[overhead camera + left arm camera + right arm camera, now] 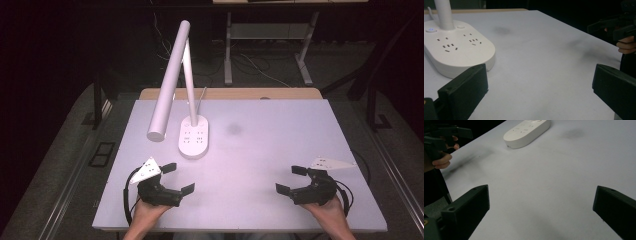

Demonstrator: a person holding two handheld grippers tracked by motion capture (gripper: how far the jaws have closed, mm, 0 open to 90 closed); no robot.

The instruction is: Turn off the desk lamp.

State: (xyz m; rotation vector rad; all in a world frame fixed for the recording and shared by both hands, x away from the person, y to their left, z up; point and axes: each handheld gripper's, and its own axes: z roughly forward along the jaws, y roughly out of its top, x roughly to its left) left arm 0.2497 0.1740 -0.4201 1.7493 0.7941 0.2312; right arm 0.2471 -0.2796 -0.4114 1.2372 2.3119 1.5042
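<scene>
A white desk lamp stands at the back left of the pale table (280, 150). Its oval base (194, 136) carries sockets and its long tube head (169, 85) leans toward me. My left gripper (178, 178) rests near the front left, open and holding nothing. In the left gripper view its jaws (539, 92) stand wide apart, with the lamp base (456, 50) just ahead on the left. My right gripper (291, 179) sits near the front right, open and holding nothing. The right gripper view has its wide jaws (541, 211) over bare table, with the lamp base (526, 130) far off.
A faint dark smudge (234, 129) marks the table right of the lamp. A wooden edge (230, 93) runs behind the board. Metal legs of another table (305, 55) and cables stand on the dark floor beyond. Each gripper camera catches the other hand's gripper (621, 25) (441, 135).
</scene>
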